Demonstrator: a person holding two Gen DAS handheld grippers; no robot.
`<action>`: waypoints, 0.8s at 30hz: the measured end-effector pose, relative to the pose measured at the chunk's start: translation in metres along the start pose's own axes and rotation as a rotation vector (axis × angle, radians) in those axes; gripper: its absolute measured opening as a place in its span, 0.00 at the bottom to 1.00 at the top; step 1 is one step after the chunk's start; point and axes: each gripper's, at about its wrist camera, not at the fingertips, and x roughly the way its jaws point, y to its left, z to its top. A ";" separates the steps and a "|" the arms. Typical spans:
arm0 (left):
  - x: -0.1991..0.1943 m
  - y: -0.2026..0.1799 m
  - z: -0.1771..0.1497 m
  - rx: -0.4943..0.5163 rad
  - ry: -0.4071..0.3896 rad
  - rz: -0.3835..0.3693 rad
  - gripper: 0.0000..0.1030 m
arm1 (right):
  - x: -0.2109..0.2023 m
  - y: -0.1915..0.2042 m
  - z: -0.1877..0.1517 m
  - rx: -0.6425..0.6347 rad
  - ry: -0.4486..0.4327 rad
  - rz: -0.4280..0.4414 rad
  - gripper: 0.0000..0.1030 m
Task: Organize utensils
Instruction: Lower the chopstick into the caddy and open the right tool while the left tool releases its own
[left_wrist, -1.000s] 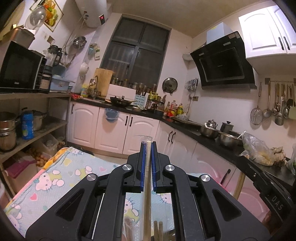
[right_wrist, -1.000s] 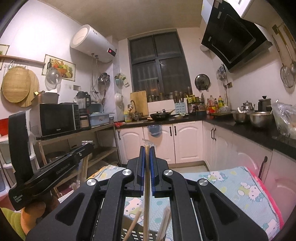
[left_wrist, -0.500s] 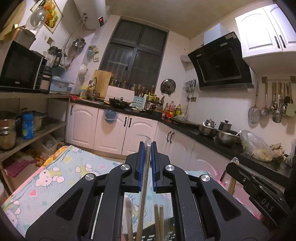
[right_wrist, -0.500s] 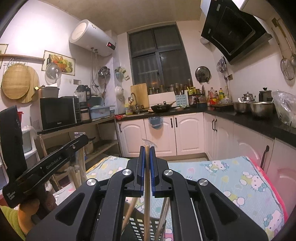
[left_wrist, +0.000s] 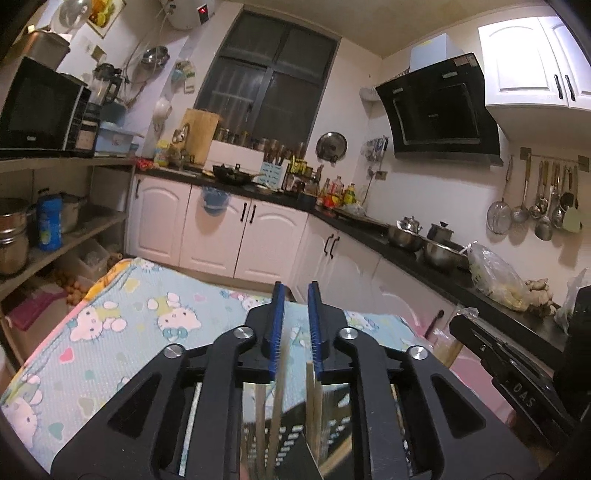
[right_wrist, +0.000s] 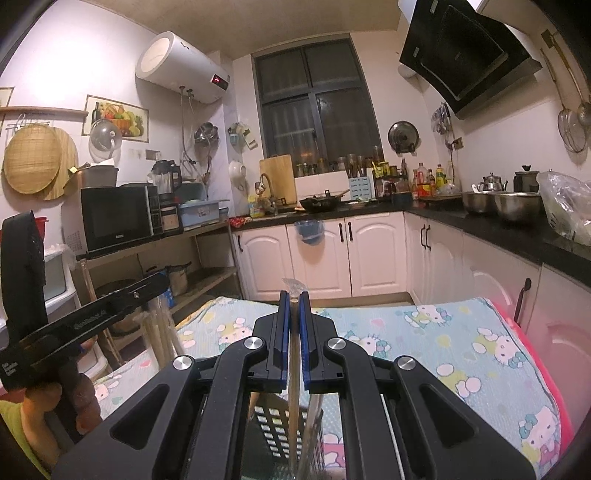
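On other tool (left_wrist: 524, 391): "DAS" lettering.

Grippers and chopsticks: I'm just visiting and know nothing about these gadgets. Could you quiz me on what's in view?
1. True or false: the right gripper is clamped on a chopstick.
2. The cloth on the table is: A plain white, B cartoon-cat print, C striped.
3. Which gripper's jaws stand apart?

Key: 1 true. 2 B. 3 The left gripper; its jaws have just been opening, with chopsticks standing loose between them lower down.
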 end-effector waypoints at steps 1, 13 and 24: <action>-0.002 0.000 0.000 0.002 0.005 0.000 0.07 | -0.002 0.000 -0.001 0.000 0.005 -0.001 0.06; -0.017 0.004 -0.008 -0.014 0.056 -0.007 0.15 | -0.020 0.003 -0.008 0.001 0.046 0.000 0.06; -0.030 0.008 -0.015 -0.022 0.131 -0.005 0.33 | -0.029 0.007 -0.008 0.007 0.082 -0.010 0.15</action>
